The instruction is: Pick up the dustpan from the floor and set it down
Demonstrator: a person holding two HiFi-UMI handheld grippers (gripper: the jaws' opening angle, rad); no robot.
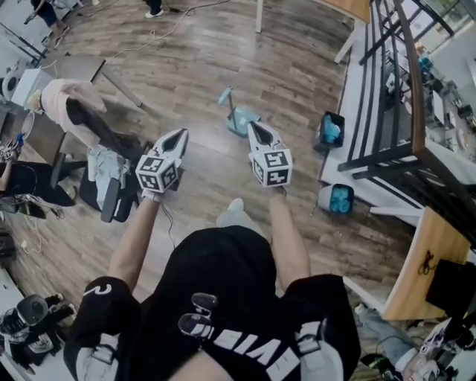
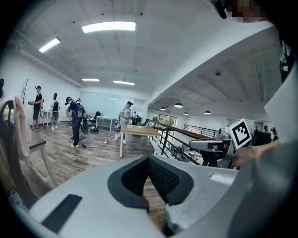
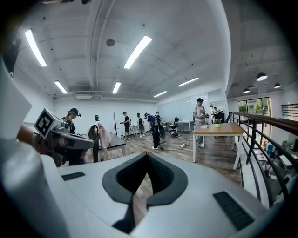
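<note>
Approach stage, by the look of it. Teal dustpan (image 1: 241, 117) on the wood floor (image 1: 186, 67), upper centre of the head view, handle sticking up, untouched. Left gripper (image 1: 181, 134) and right gripper (image 1: 253, 126) held out side by side at mid-frame, clear of the floor. Both clenched on nothing, tips pressed together in each gripper view. Next, probably: lower toward the pan, spread one pair of jaws, line them up around the handle, then close.

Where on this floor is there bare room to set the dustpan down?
Bare wood floor spreads beyond the dustpan, toward the table leg. Crowded: the clothes-draped chair on the left, the blue bins by the railing on the right.
</note>
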